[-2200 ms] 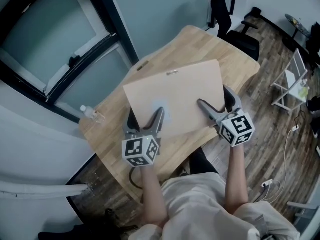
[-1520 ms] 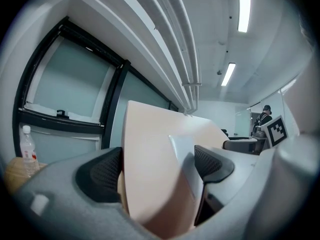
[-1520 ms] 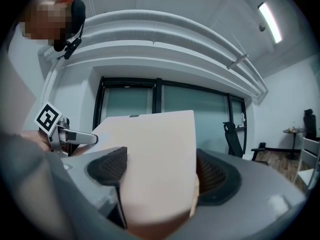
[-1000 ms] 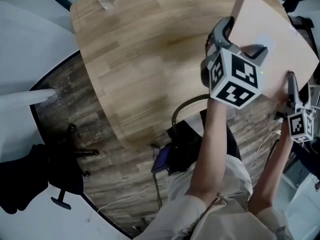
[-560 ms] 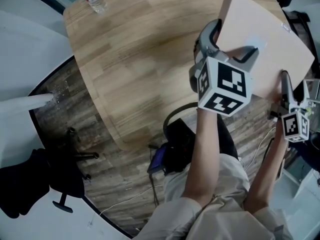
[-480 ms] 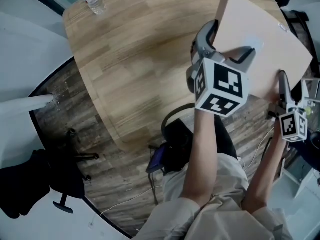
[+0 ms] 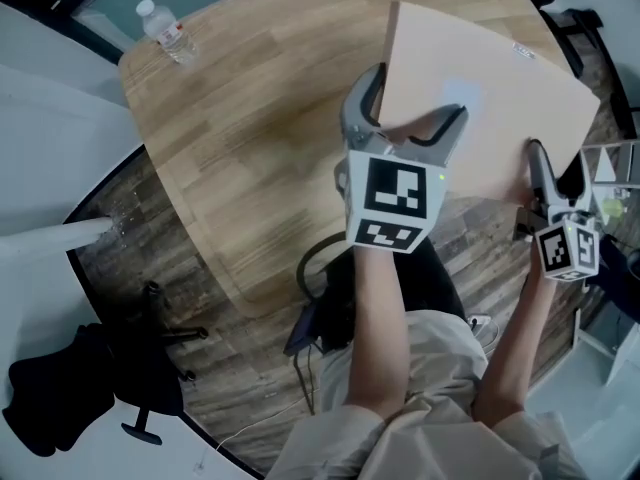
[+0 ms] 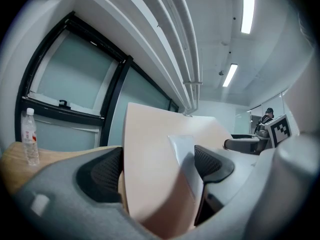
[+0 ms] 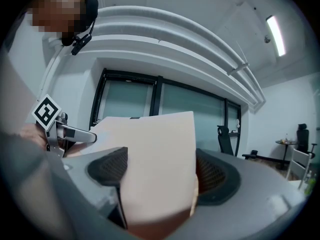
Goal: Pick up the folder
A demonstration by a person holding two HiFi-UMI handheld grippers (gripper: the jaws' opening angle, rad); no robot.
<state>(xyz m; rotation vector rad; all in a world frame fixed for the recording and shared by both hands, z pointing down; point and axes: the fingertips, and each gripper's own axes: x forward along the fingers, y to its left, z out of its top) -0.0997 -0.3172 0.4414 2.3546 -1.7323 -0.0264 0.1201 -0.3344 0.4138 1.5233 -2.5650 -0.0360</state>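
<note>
Near edge of folder (image 7: 490,88) partly hidden behind left tongs (image 7: 415,96); bottle (image 7: 163,34) label too small to read.

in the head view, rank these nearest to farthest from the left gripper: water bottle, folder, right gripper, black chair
1. folder, clamped in the left gripper itself.
2. right gripper, at the folder's right edge.
3. water bottle, at the table's far left corner.
4. black chair, on the floor, lower left.

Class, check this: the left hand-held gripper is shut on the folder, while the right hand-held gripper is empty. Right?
No. The left hand-held gripper is shut on the folder, but the right hand-held gripper is shut on it too; the right gripper view shows it.
</note>
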